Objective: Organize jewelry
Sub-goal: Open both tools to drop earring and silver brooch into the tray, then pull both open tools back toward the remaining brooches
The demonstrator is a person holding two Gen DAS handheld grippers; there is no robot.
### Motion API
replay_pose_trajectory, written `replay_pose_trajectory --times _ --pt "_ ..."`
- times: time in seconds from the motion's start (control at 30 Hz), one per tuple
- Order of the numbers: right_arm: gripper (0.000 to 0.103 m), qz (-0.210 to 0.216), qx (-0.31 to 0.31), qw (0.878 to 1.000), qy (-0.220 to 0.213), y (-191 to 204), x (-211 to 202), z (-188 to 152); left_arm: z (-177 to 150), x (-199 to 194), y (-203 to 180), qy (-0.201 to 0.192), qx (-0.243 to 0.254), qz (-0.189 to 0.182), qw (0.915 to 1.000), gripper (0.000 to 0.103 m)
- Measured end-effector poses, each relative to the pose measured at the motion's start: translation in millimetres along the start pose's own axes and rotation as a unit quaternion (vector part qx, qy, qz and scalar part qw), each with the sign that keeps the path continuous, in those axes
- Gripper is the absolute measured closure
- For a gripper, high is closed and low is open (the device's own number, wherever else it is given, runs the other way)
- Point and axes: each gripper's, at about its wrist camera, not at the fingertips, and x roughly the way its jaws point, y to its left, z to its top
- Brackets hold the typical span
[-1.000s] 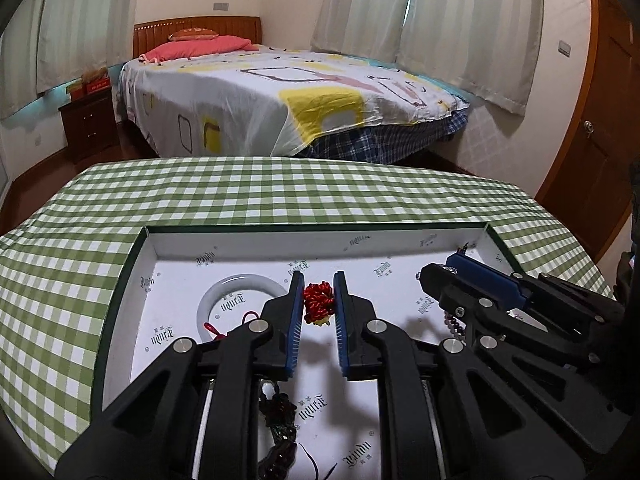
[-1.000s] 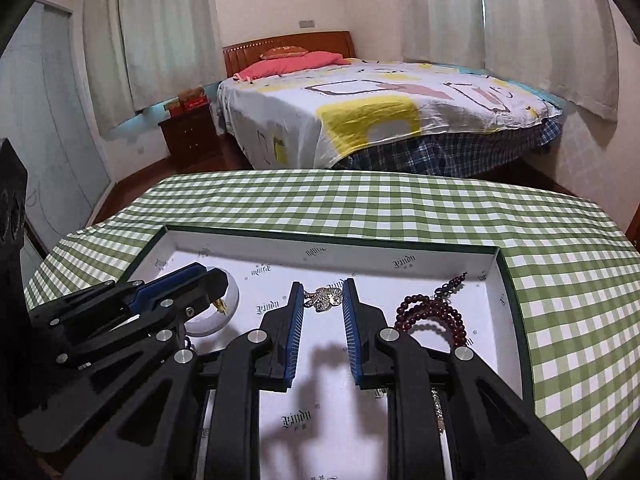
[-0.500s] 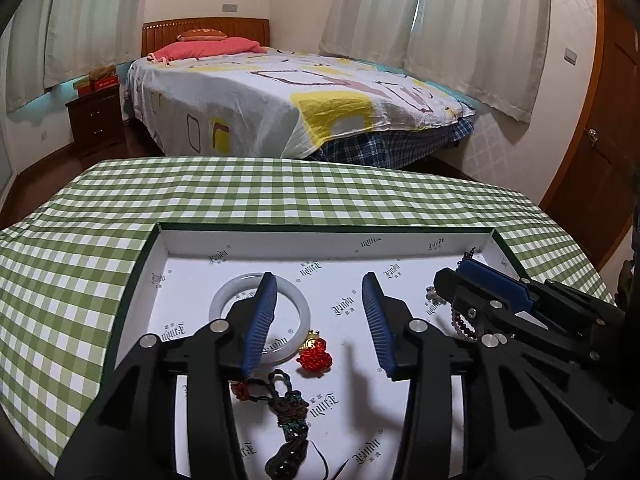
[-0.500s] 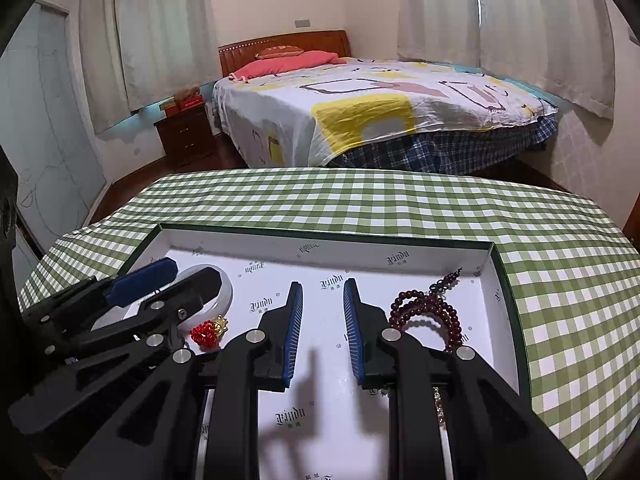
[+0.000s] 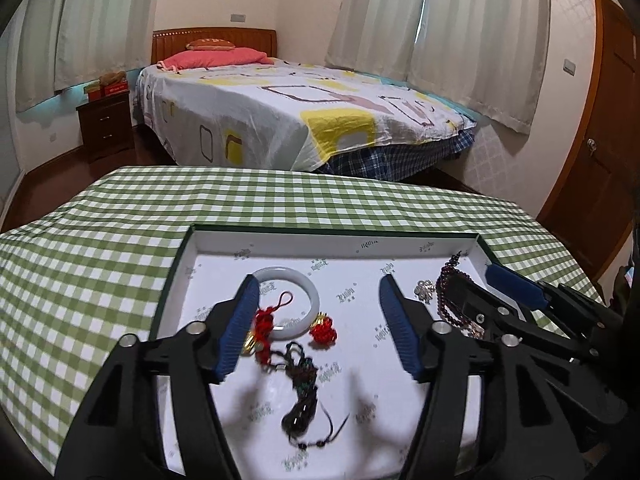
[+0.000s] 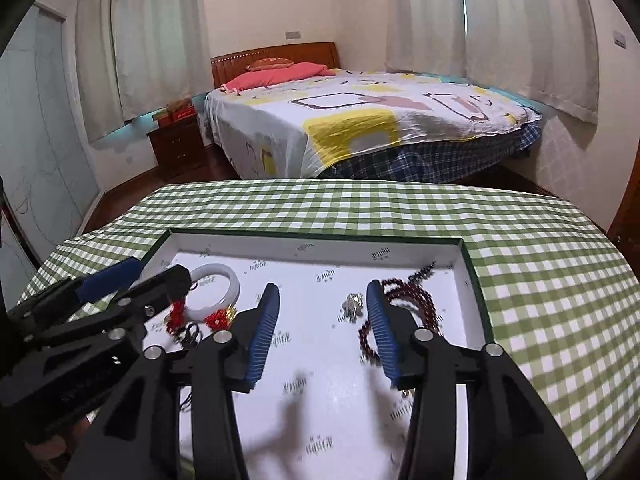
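Both my hand-held grippers are wide open with nothing in them, left (image 5: 320,320) and right (image 6: 322,326), hanging over the tray (image 5: 182,264) on the checked worktop (image 5: 100,240). Inside: dark cord (image 5: 300,392) nearest, then red charm (image 5: 323,326), white bangle (image 5: 306,284), silver pendant (image 6: 352,306), maroon beads (image 6: 416,300) on the right. Bed (image 5: 300,120) beyond.

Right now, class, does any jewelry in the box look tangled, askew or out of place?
Yes. The dark cord necklace lies bunched in a tangle near the box's front, and a red knotted charm drapes across the white bangle's rim. The red bead bracelet sits coiled loosely at the right side. Nothing looks broken or spilled outside.
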Motion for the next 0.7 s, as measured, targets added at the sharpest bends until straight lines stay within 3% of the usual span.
replay_pose_trajectory --times 0.3,0.43,0.7 --pt "0.056 -0.001 -0.004 1.0 -0.006 9.9 -49.2 -37.4 -28.4 -59.9 2.3 -0.017 -0.006 0.006 0.9998 0.037" --pt "0.056 0.001 0.0 1.0 0.007 12.4 -68.3 -67.7 -53.0 -79.7 9.4 -0.003 -0.013 0.014 0.9998 0.037" --pt "0.056 0.012 -0.011 0.999 0.033 27.0 -76.5 -96.2 -92.2 -107.4 30.8 0.02 -0.024 0.045 0.9985 0.037"
